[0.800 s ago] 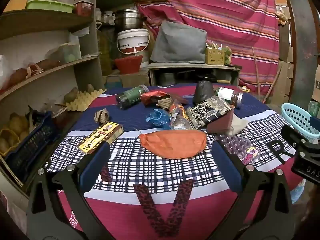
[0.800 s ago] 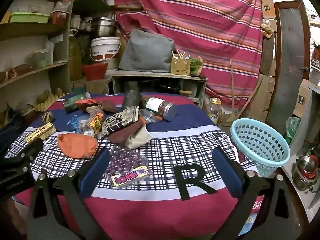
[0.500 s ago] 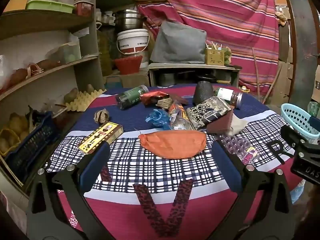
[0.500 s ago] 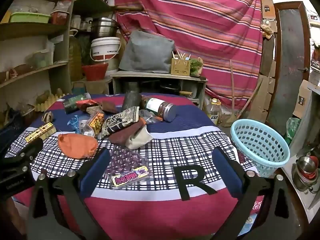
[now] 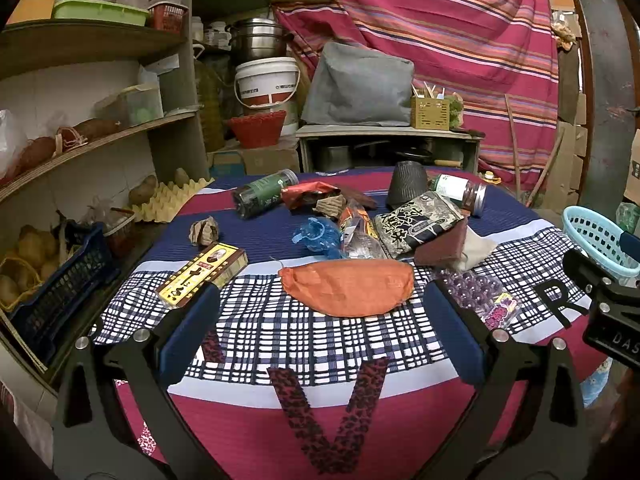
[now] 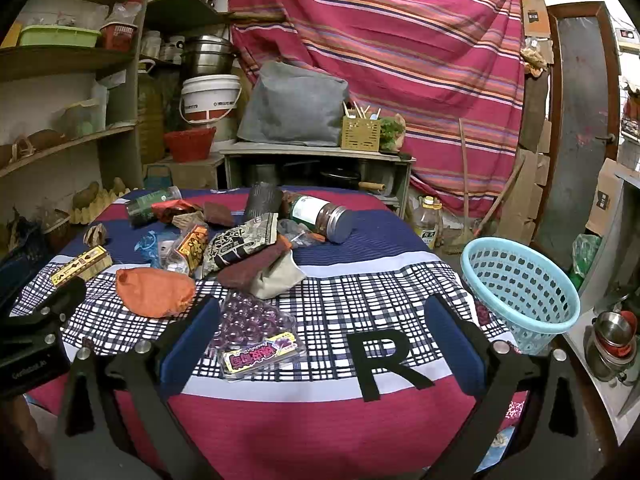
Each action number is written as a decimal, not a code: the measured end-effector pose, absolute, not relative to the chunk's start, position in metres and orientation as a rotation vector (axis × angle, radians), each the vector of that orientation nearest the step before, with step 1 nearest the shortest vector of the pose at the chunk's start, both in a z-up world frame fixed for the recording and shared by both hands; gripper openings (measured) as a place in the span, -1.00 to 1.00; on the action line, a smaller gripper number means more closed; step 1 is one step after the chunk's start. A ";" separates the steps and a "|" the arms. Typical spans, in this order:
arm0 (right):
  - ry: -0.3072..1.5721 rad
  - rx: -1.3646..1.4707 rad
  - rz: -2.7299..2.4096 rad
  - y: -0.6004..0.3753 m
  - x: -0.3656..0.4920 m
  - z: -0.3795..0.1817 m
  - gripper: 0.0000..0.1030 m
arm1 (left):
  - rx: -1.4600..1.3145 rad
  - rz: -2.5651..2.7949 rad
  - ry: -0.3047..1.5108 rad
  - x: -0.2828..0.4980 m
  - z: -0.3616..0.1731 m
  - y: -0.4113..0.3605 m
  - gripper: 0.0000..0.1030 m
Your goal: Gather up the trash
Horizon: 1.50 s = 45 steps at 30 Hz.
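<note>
Legible markings on the table setup.
A black letter "R" [image 6: 384, 364] lies on the tablecloth [image 6: 360, 296]; a leopard-patterned "V" [image 5: 332, 412] marks its near edge; "DAS" shows on the right gripper's body [image 5: 614, 338]. Package prints are too small to read.

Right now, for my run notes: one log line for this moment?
phase: pre-grasp | left claw: open, empty | right claw: open, empty | trash: on table | basket: empty, table's right edge
</note>
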State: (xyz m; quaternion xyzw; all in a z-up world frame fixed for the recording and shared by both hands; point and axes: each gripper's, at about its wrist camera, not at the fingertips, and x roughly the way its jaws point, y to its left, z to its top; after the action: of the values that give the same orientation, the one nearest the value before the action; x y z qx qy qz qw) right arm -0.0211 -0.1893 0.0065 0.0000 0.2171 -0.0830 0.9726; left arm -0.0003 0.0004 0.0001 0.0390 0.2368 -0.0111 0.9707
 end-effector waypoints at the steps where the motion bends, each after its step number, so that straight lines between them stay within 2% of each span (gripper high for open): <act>1: 0.438 0.000 -0.167 -0.189 -0.021 0.006 0.93 | 0.078 -0.024 0.480 0.000 0.000 0.000 0.91; 45: 0.440 0.005 -0.167 -0.190 -0.022 0.007 0.93 | 0.079 -0.023 0.486 0.000 0.000 0.001 0.91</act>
State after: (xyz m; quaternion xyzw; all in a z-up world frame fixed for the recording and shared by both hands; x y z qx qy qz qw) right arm -0.0222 -0.1903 0.0071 0.0024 0.2182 -0.0830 0.9724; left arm 0.0000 0.0007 0.0003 0.0389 0.2404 -0.0115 0.9698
